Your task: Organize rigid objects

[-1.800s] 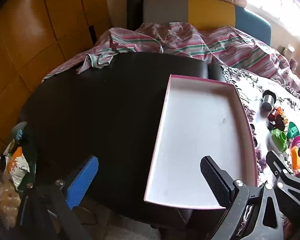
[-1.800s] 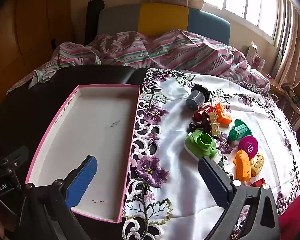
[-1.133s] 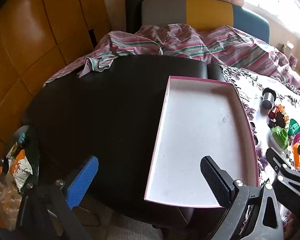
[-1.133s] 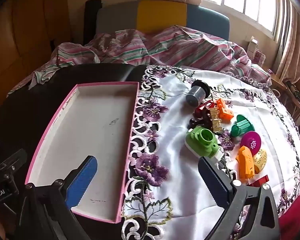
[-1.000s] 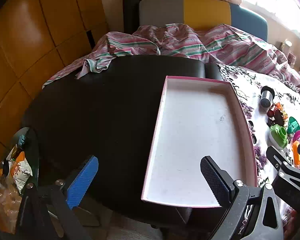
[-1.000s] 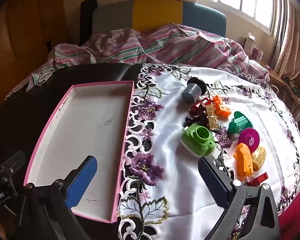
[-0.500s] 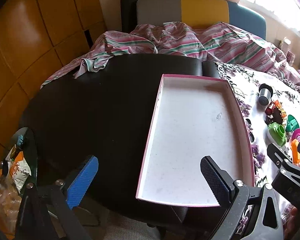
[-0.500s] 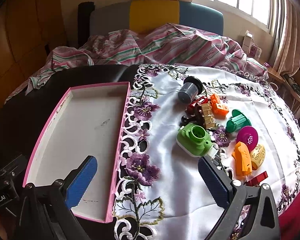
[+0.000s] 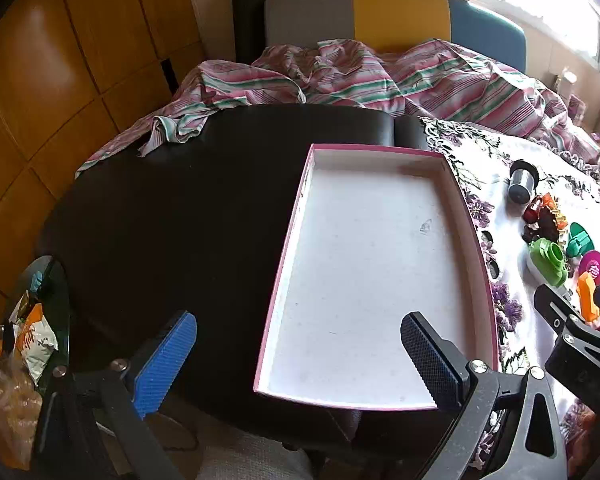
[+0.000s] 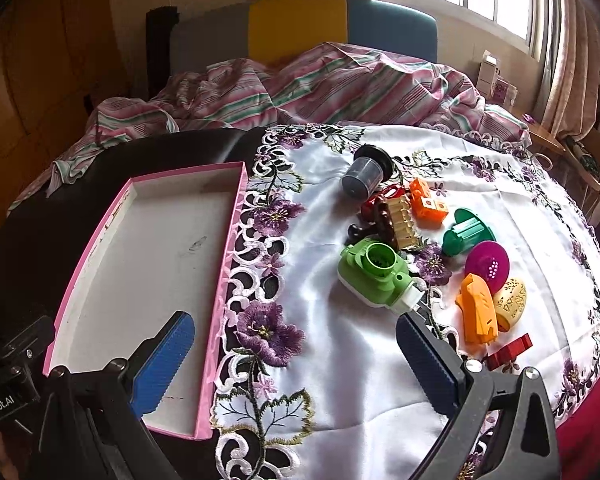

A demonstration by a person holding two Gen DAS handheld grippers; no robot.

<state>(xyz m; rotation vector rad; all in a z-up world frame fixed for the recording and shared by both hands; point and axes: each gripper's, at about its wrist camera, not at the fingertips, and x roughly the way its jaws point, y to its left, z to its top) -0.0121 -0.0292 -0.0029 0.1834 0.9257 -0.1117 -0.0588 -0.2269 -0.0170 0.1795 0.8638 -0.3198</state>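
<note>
An empty pink-rimmed white tray point(image 9: 290, 240) point(image 10: 228, 248) lies across the black table and the edge of the embroidered white cloth point(image 10: 340, 360). Right of it on the cloth lies a cluster of small plastic pieces: a grey cup on its side point(image 10: 365, 176), a green toy camera point(image 10: 376, 272), an orange block point(image 10: 427, 203), a dark green piece point(image 10: 466, 232), a magenta disc point(image 10: 487, 266), an orange piece point(image 10: 477, 313). My left gripper point(image 9: 300, 344) hovers open over the tray's near end. My right gripper point(image 10: 296, 348) is open above the cloth, short of the toys.
A striped blanket point(image 10: 320, 84) is bunched on the sofa behind the table. A glass side table with snack bags point(image 9: 32, 332) stands at the lower left. Wooden panels line the left wall. A red block point(image 10: 510, 350) lies near the cloth's front right.
Both grippers have pulled back and risen slightly, so tray and toys sit smaller and further left in view. Nothing on the table has moved. Both stay open.
</note>
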